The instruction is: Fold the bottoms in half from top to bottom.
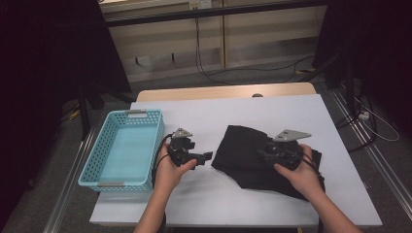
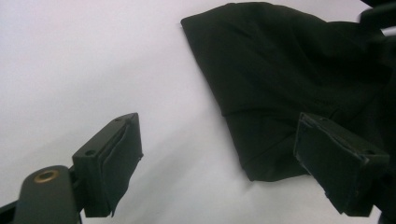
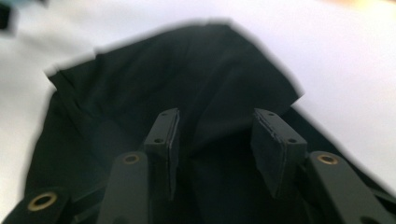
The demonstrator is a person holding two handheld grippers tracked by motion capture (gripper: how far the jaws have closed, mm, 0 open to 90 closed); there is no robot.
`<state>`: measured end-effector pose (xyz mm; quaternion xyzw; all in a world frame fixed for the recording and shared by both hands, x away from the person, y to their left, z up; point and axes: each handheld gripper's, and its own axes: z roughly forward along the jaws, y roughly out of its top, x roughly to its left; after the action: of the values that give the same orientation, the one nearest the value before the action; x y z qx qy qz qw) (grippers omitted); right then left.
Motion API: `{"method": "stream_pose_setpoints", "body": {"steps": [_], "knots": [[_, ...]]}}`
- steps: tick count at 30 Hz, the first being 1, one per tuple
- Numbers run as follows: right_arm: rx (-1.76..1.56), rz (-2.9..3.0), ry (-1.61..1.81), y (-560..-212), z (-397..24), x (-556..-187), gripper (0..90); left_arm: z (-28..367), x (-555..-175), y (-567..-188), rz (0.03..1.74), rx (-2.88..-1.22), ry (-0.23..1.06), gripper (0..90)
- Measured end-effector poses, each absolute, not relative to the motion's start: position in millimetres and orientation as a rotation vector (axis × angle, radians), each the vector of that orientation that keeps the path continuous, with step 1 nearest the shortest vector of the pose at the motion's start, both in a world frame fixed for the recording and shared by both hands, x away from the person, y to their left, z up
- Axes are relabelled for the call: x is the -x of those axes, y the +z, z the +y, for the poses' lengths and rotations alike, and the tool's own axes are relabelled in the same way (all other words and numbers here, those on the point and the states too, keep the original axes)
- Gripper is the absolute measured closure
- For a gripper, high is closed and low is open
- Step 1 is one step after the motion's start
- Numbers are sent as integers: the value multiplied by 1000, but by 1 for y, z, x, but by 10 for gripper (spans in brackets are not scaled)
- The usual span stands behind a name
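Note:
A black cloth [image 1: 241, 156] lies folded on the white table [image 1: 272, 109], right of centre. My right gripper [image 1: 265, 152] is over the cloth's middle, held by a hand; in the right gripper view its jaws stand apart above the cloth [image 3: 187, 70], and my right gripper [image 3: 215, 128] has nothing pinched between its pads. My left gripper [image 1: 206, 157] rests just left of the cloth, pointing at its near-left edge. In the left gripper view my left gripper [image 2: 219, 137] is wide open over bare table, with the cloth [image 2: 280, 70] ahead of it.
A light blue perforated basket [image 1: 93, 160] stands at the table's left side, beside my left hand. Bare table lies in front of and behind the cloth. Beyond the far edge are a floor with cables and dark curtains.

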<state>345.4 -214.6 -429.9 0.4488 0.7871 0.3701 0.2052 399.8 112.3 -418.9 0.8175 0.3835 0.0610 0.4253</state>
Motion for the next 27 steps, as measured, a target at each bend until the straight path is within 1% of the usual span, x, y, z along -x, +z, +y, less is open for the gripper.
{"method": "stream_pose_setpoints", "body": {"steps": [1, 2, 3, 4, 6, 8, 9, 10, 13, 17, 19, 23, 27], "knots": [[-1256, 2206, 977, -435, -212, -348, 560, 113, -400, -419, 957, -2048, 152, 154], [-1256, 2220, 950, -438, -210, -350, 664, 113, -400, -419, 952, -2053, 152, 155], [-1254, 2237, 943, -440, -209, -351, 797, 114, -399, -418, 954, -2049, 150, 156], [-1253, 2231, 954, -440, -211, -352, 890, 115, -399, -418, 952, -2050, 154, 156], [-1258, 2219, 944, -435, -217, -351, 894, 116, -400, -417, 950, -2046, 155, 158], [-1316, 2204, 975, -431, -226, -346, 892, 118, -400, -416, 950, -2047, 158, 158], [-1339, 2201, 984, -431, -232, -344, 872, 119, -400, -415, 954, -2040, 157, 158], [-1356, 2188, 952, -433, -237, -342, 830, 119, -400, -415, 959, -2031, 157, 158], [-1375, 2188, 894, -437, -246, -338, 780, 121, -401, -415, 959, -2037, 163, 158], [-1348, 2188, 927, -432, -248, -328, 628, 121, -400, -415, 957, -2044, 163, 157], [-1321, 2188, 939, -428, -246, -321, 569, 121, -401, -416, 961, -2037, 165, 154], [-1244, 2252, 991, -430, -242, -312, 529, 120, -401, -417, 964, -2051, 163, 146], [-1225, 2304, 984, -440, -237, -313, 525, 120, -401, -418, 963, -2059, 168, 139]]}}
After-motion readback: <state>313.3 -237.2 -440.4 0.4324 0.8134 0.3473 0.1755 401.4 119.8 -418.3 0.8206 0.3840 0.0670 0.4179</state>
